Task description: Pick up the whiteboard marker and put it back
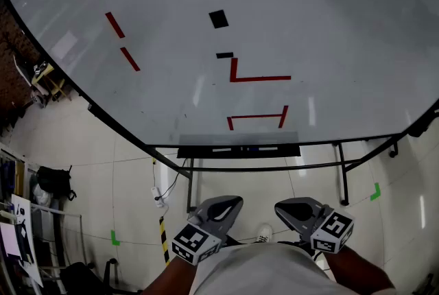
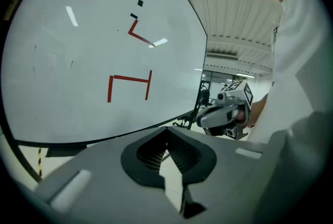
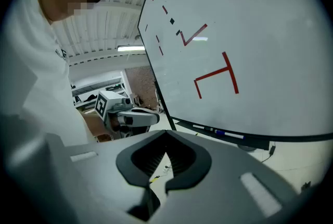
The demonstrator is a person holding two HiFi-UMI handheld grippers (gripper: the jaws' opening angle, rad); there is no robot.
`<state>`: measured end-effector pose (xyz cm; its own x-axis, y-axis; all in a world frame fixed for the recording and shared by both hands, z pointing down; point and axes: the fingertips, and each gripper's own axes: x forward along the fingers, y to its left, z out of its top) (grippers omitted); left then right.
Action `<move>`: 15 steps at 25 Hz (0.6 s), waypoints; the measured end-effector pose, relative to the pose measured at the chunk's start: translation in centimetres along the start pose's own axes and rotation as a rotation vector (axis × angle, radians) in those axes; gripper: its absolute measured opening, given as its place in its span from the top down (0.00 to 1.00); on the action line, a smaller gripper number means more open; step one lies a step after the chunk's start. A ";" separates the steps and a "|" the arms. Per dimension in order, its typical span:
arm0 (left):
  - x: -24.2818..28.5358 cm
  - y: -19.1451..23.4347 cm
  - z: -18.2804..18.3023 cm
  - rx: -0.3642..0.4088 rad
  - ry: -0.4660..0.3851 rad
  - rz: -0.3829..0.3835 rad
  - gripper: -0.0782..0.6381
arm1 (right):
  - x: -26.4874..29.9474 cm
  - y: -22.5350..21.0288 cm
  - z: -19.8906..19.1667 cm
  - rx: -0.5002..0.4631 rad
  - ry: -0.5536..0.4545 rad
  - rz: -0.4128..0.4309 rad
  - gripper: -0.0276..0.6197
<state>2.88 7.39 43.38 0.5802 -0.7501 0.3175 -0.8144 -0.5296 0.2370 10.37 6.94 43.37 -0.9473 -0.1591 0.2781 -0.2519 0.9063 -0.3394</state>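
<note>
Possibly slim marker (image 3: 224,133), glossy whiteboard (image 3: 250,35)

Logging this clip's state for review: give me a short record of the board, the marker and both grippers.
whiteboard: red and black marks
tray: along board's lower edge
whiteboard marker: lying on tray, not yet picked up
left gripper: jaws together, empty, held low
right gripper: jaws together, empty, held low

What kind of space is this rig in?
Likely a lab or workshop hall: free-standing whiteboard with red tape marks, green tape on the tiled floor, ribbed industrial ceiling overhead.
</note>
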 end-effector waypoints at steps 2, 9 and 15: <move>0.1 0.3 0.0 -0.015 -0.010 0.018 0.87 | -0.2 -0.4 -0.2 -0.003 0.003 0.004 0.95; -1.1 3.9 0.1 -0.123 -0.055 0.096 0.87 | 0.6 -1.2 -1.2 0.018 0.031 0.003 0.95; -1.4 8.9 1.0 -0.155 -0.079 0.085 0.87 | 3.5 -2.5 0.0 0.051 -0.006 -0.074 0.95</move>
<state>-5.22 3.31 44.10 0.5021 -0.8214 0.2705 -0.8455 -0.4004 0.3534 7.66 4.09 45.18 -0.9267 -0.2278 0.2988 -0.3313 0.8707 -0.3635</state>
